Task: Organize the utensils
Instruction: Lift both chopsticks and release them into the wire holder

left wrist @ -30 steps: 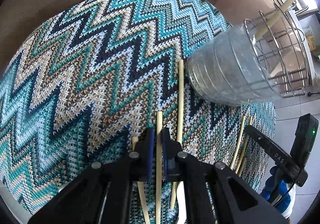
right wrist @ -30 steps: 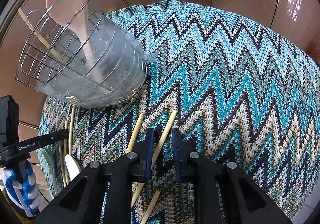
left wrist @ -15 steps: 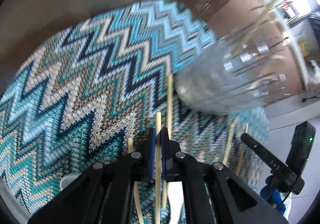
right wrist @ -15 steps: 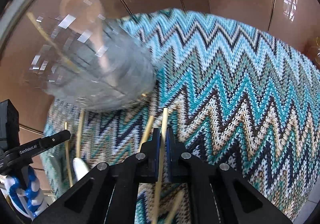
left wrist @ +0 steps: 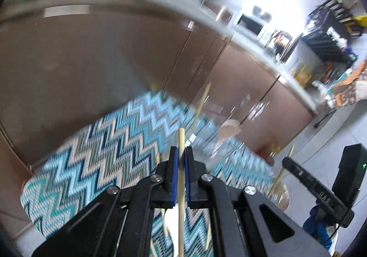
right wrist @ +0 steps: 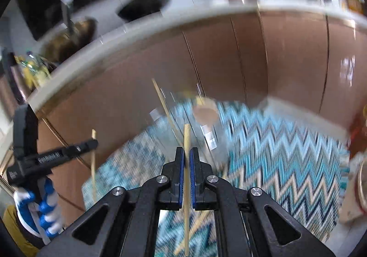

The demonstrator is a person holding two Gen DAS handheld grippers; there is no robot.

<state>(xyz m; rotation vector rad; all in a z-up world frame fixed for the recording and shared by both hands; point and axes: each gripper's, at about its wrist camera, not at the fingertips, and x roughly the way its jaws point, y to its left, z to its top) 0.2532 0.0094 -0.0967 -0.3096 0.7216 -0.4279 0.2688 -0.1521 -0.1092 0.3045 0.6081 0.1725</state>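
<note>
My left gripper (left wrist: 180, 160) is shut on a wooden chopstick (left wrist: 181, 140) and holds it upright, lifted above the zigzag cloth (left wrist: 103, 147). My right gripper (right wrist: 187, 160) is shut on another wooden chopstick (right wrist: 186, 140), also lifted. The clear utensil holder (left wrist: 229, 119) stands blurred beyond the fingers, with a wooden spoon (left wrist: 226, 134) and a chopstick (left wrist: 201, 103) in it. It also shows in the right wrist view (right wrist: 197, 128). More chopsticks (right wrist: 197, 227) lie on the cloth below.
Brown cabinet doors (left wrist: 96, 62) and a grey counter edge (right wrist: 137, 27) rise behind the table. The other gripper shows at the side of each view, the right (left wrist: 318, 190) and the left (right wrist: 52, 158), each with a chopstick.
Both grippers closed on a chopstick and lifted, tilting up from the cloth toward the cabinets. The holder now appears lower and farther ahead.
</note>
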